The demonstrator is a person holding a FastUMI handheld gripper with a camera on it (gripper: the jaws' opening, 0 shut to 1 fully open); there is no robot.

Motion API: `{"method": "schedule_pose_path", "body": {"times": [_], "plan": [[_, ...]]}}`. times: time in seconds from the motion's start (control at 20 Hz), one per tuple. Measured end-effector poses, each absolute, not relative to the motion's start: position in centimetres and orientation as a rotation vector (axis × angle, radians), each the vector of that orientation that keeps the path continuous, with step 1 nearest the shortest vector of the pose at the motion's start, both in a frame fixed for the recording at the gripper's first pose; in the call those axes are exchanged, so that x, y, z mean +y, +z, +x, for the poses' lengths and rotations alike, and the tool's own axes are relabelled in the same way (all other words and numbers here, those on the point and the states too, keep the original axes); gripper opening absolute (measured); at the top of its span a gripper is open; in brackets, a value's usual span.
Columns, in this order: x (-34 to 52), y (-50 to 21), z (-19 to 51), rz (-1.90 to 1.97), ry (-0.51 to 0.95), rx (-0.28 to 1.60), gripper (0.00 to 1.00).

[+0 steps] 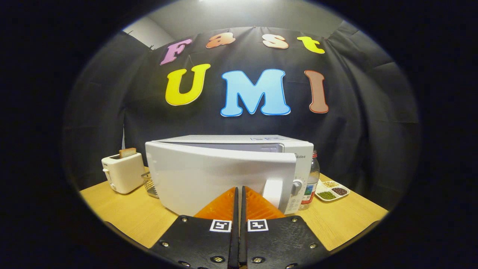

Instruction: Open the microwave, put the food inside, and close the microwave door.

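We see the gripper [239,192] with fingers pressed together, holding nothing, tips right at the microwave door [220,179]. The door stands slightly ajar on the microwave [239,149], hinged at its left; it looks rigid, smooth and likely slippery. We judge it best to push on its flat face or hook the free right edge near the control knob [297,185]. Left of the microwave: toaster [123,172] with toast [127,152]. Right: bottle [313,179], sectioned tray [332,191]. Food inside? Cannot tell.
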State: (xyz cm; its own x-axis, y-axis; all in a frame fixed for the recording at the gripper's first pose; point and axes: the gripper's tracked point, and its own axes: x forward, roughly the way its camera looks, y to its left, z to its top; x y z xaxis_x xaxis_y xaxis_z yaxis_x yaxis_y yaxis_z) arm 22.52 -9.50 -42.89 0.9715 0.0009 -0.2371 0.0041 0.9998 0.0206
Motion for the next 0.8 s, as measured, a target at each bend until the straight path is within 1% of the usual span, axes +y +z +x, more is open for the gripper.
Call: {"method": "schedule_pose_path", "body": {"times": [0.35,0.55,0.6,0.65,0.8], "plan": [[-11.7,-45.2,29.6,0.03,-0.054,0.277,0.02],[-11.8,-45.0,30.5,-0.022,-0.086,0.246,0.02],[-12.1,-45.7,30.7,0.003,-0.093,0.302,0.02],[-12.0,-44.9,30.7,0.046,-0.116,0.268,0.02],[-11.7,-45.3,30.7,0.009,-0.116,0.284,0.02]]}}
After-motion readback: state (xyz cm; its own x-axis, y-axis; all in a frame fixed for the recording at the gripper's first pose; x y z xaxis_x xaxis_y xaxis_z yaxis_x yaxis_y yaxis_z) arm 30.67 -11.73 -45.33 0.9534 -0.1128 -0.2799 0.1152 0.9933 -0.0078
